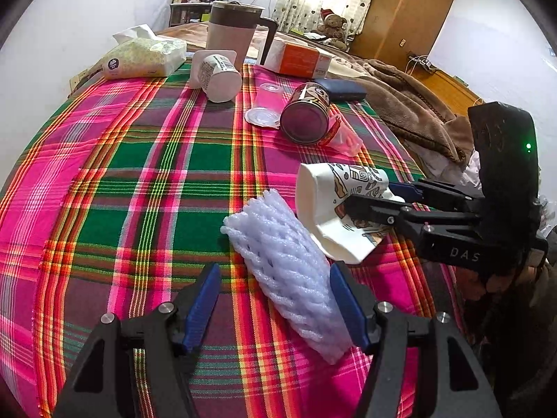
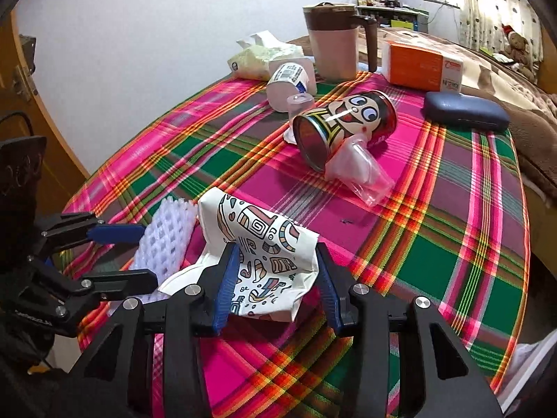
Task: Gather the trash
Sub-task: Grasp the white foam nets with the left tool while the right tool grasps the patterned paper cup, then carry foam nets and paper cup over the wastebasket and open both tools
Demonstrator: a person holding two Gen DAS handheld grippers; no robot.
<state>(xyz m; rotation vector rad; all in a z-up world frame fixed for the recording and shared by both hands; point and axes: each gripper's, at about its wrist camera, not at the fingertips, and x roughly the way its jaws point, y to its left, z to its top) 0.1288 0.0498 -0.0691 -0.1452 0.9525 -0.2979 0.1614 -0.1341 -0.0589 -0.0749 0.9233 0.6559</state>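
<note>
Left gripper [image 1: 275,304] is held with its blue-padded jaws spread apart, one on each side of the near end of the white foam-mesh fruit sleeve [image 1: 290,264]. That sleeve is laid flat on the pink, green and orange plaid tablecloth [image 1: 139,181], its long axis running away from the gripper and slanting up toward the left, so the jaws straddle its width rather than its length. The right-hand pad appears to touch or nearly touch the foam; a clear gap is left at the other pad. A closing move, it is judged, would pinch the sleeve across its short dimension near the end closest to the camera.

Just beyond the sleeve's right flank, the crumpled white paper cup with a doodle print [image 2: 268,254] is clamped between the pads of the right gripper [image 2: 278,278]; it is squashed inward where it is held. From the left wrist view the cup is seen touching or overlapping the sleeve's far right edge, which may be disturbed when either item is lifted.

Further out lie more candidates for collection: a tipped cartoon-face tin can [image 2: 343,123], a clear plastic cup [image 2: 365,177] beside its mouth, and a white labelled tub [image 1: 217,76] on its side. No bin is seen in either view.
</note>
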